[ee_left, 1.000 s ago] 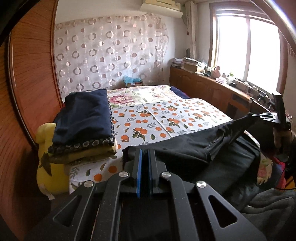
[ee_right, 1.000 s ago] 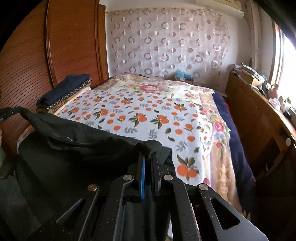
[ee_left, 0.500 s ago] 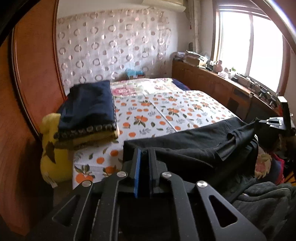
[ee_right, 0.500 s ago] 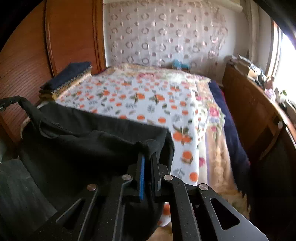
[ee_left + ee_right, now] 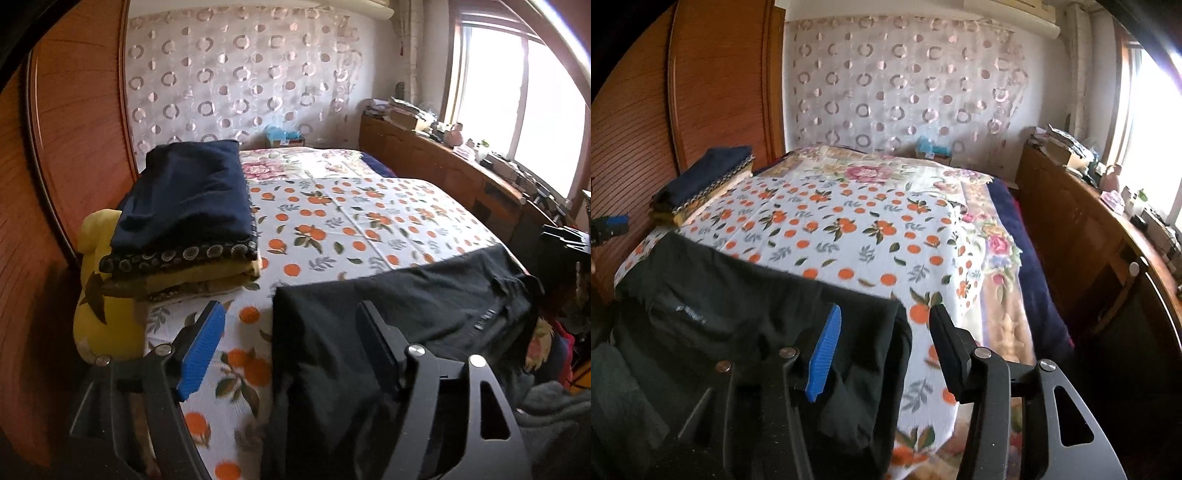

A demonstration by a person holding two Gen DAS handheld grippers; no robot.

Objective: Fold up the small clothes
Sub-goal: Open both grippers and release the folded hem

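Both grippers' jaws spread over the black garment (image 5: 399, 317) on the bed (image 5: 369, 214); its small label unreadable.

Left black two-finger gripper with blue pad (image 5: 291, 343): jaws spread wide, gripping nothing, low at near left corner of bed. Right black two-finger gripper with blue pad (image 5: 884, 347): jaws equally wide, empty, low at near edge of bed.

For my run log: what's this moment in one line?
left gripper: open | right gripper: open | black garment: flat on bed | fold: pending
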